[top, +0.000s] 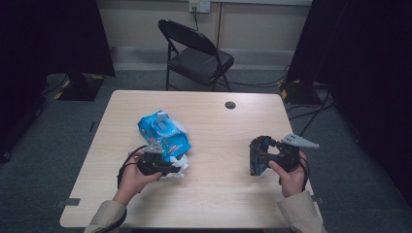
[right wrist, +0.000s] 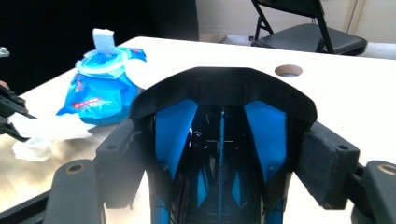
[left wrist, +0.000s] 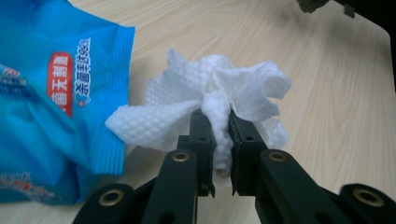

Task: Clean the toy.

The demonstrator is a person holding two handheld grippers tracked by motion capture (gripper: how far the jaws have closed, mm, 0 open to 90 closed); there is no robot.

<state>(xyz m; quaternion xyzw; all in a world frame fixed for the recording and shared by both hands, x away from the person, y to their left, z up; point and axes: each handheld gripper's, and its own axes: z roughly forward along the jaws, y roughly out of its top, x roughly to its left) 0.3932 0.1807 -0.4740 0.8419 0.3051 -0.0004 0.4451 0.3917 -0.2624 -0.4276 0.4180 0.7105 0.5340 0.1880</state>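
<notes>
A blue pack of wet wipes lies left of the table's middle, its lid open with a wipe sticking up. Just in front of the pack, my left gripper is shut on a crumpled white wipe; the wipe bunches out past the fingertips, next to the pack. On the right side of the table, my right gripper is shut on a black and blue plastic object, with a pad pressed on each of its sides. It holds the object just above the tabletop.
The wooden table has a round cable hole near its far edge. A black folding chair stands behind the table. Dark curtains hang at both sides, and cables run across the floor at the right.
</notes>
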